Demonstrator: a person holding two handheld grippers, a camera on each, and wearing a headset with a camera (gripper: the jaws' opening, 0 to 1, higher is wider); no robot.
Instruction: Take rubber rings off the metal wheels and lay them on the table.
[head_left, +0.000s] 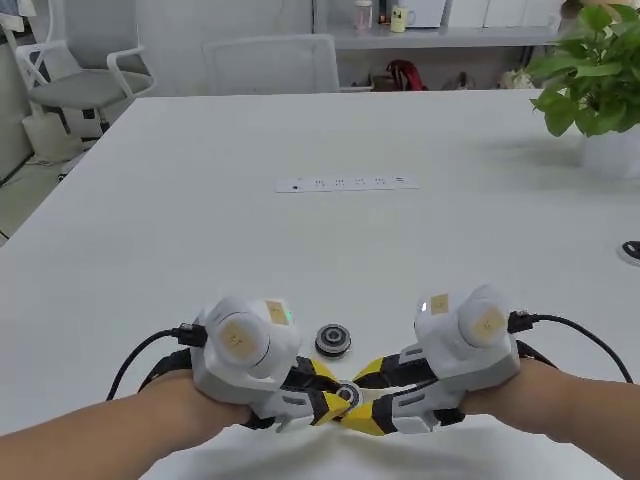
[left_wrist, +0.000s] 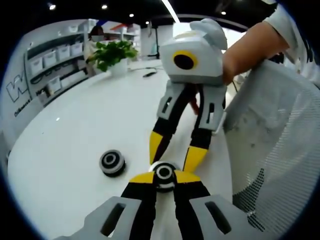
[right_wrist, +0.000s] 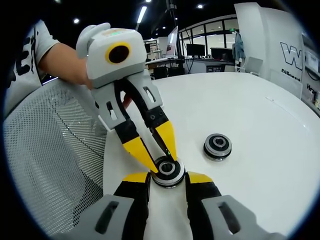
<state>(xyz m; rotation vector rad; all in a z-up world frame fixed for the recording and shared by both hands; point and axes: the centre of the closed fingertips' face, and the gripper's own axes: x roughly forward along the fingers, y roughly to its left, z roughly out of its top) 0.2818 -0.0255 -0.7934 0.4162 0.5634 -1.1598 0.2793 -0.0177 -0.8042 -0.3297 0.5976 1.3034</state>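
Closest to me, the left hand-held gripper (left_wrist: 165, 178) and the right hand-held gripper (right_wrist: 167, 178) meet tip to tip over the near edge of the bench (head_left: 330, 240). Between them they hold one metal wheel (head_left: 347, 393), lifted just clear of the surface. Each has its jaws drawn in against that wheel from opposite sides, with the yellow tips crossing around it. From the right gripper view, the left jaws look nearly together, nipping the wheel's upper rim, while my right jaws straddle its full width. The dark rubber ring (right_wrist: 169, 184) appears to be seated on the wheel, so I judge I am at the peeling step for this one, with nothing laid down yet.

Just beyond the grippers, a second wheel (head_left: 333, 340) lies flat on the bench with its black band on. Farther out sit a socket strip (head_left: 347, 183) and a potted plant (head_left: 590, 70).

Next I would keep one grip firm on the metal. With the other I would catch the rubber edge and roll it off without letting the wheel twist free.
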